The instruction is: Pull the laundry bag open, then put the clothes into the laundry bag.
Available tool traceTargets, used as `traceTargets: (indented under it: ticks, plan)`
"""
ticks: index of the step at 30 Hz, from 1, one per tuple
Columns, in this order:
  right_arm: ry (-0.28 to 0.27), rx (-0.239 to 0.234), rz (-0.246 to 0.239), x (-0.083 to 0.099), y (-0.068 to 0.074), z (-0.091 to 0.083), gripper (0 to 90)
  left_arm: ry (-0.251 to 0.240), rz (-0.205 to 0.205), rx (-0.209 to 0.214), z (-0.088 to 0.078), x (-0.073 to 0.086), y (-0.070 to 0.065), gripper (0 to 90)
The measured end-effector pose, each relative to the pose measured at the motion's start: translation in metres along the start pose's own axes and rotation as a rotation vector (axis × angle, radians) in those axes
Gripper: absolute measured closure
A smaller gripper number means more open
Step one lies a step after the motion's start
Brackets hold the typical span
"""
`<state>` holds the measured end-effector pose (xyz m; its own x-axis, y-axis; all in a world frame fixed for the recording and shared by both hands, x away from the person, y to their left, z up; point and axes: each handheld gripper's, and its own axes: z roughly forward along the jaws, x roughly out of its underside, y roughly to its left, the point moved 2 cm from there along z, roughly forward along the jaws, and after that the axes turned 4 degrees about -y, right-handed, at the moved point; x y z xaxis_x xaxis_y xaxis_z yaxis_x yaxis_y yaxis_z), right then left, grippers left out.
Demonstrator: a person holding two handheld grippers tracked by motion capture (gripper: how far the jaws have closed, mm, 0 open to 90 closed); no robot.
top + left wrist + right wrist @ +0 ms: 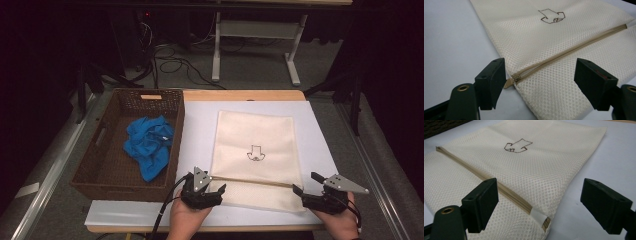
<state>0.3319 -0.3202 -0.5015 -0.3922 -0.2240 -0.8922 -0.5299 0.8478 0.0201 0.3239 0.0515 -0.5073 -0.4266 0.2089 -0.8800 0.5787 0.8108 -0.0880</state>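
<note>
Dark floor and tangled cables fill the top of the high view, behind a table covered by a white sheet (200, 120). At frame centre lies a flat cream mesh bag (255, 150), rectangular, with a small brown outline emblem (255, 153) and a tan zipper (250, 181) running across its lower part. A brown wicker basket (100, 165) at left holds a crumpled blue cloth (149, 145); neither gripper view shows that cloth.

The left gripper (207, 192) sits at the bag's lower left corner, jaws spread wide with nothing clamped; its own view reveals the zipper pull (510, 82) just beside one jaw, at the bag's edge. The right gripper (304, 189) rests at the lower right corner, jaws equally parted and empty; its view shows the zipper's closed end with a white tab (539, 217) between the jaws, untouched. Bare white sheet lies open on both sides of the bag.
</note>
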Motion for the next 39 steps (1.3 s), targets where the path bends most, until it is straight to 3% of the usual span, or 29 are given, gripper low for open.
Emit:
traceTargets:
  ticks: [8,16,22,26,30,39]
  plan:
    - [-0.028,0.003,-0.014,-0.004,0.001,-0.001,10.0,0.022,-0.007,0.051,0.005,0.0,0.0,23.3]
    - [-0.038,-0.002,-0.017,-0.007,0.004,-0.004,5.3,0.007,0.014,0.039,0.001,-0.011,0.003,18.0]
    - [-0.045,-0.006,-0.008,-0.01,0.004,-0.003,2.7,-0.034,0.014,0.022,-0.003,-0.02,0.003,14.7]
    - [-0.032,-0.006,-0.008,-0.009,0.004,0.0,1.9,-0.018,0.014,0.031,-0.005,-0.023,0.001,8.1]
    - [-0.026,0.003,-0.005,-0.007,0.003,0.0,1.7,-0.035,0.006,0.013,-0.012,-0.026,0.001,0.7]
    - [-0.033,0.006,-0.006,-0.009,0.004,-0.004,1.7,-0.082,0.023,0.0,-0.022,-0.04,0.0,0.3]
